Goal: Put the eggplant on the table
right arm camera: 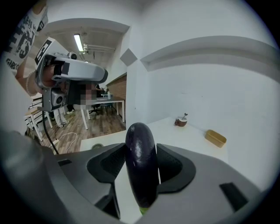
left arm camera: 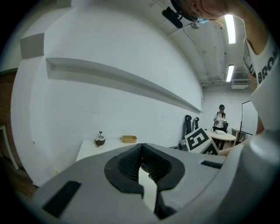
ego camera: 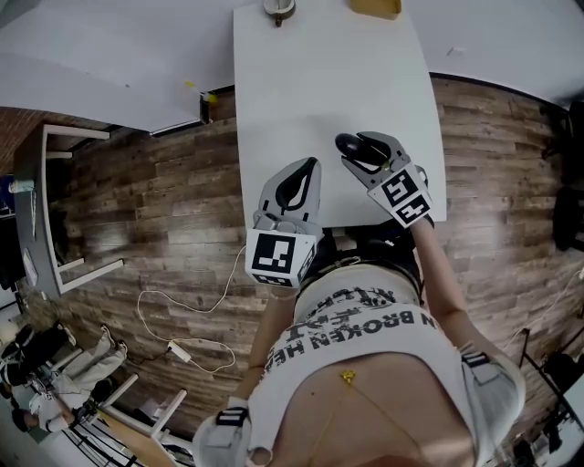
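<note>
A dark purple eggplant [right arm camera: 141,166] stands upright between the jaws of my right gripper [right arm camera: 141,147], which is shut on it. In the head view this right gripper [ego camera: 365,151] hovers over the near right part of the white table [ego camera: 310,82], with the eggplant [ego camera: 350,145] sticking out at its tip. My left gripper [ego camera: 308,170] is beside it to the left, over the table's near edge. In the left gripper view the tips of the left gripper [left arm camera: 141,149] meet, and nothing is between them.
A coconut-shell bowl [ego camera: 279,9] and a small yellow tray [ego camera: 376,7] sit at the table's far end. A white wall and ledge rise behind it. Wooden floor with a white cable [ego camera: 182,310] lies to the left, and a white frame [ego camera: 64,210] stands farther left.
</note>
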`<state>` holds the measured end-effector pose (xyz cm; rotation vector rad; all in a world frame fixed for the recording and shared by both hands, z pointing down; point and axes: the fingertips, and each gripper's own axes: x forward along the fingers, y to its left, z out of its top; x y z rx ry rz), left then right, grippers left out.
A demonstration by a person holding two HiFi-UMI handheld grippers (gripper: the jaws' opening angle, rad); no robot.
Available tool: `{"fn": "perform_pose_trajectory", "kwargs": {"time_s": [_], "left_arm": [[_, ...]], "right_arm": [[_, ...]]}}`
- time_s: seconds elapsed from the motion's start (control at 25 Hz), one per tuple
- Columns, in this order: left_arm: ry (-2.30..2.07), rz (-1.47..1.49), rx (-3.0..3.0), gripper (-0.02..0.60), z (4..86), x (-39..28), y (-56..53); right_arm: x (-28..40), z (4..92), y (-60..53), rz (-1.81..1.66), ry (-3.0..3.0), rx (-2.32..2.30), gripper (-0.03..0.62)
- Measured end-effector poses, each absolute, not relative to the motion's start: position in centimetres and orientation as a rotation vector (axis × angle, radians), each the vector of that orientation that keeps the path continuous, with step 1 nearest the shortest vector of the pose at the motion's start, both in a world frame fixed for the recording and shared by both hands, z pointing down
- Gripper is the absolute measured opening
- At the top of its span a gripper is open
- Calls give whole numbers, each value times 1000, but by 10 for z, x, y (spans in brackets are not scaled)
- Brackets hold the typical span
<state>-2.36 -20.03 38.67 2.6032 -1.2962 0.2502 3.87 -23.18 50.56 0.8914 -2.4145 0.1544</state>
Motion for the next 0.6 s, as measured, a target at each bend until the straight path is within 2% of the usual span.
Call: {"fn": "perform_pose_trajectory", "kwargs": {"time_s": [0.6], "left_arm": [[-1329, 282, 2537, 6, 407, -42, -184]], "right_arm": [[32, 597, -217, 221, -2264, 703, 221]]}}
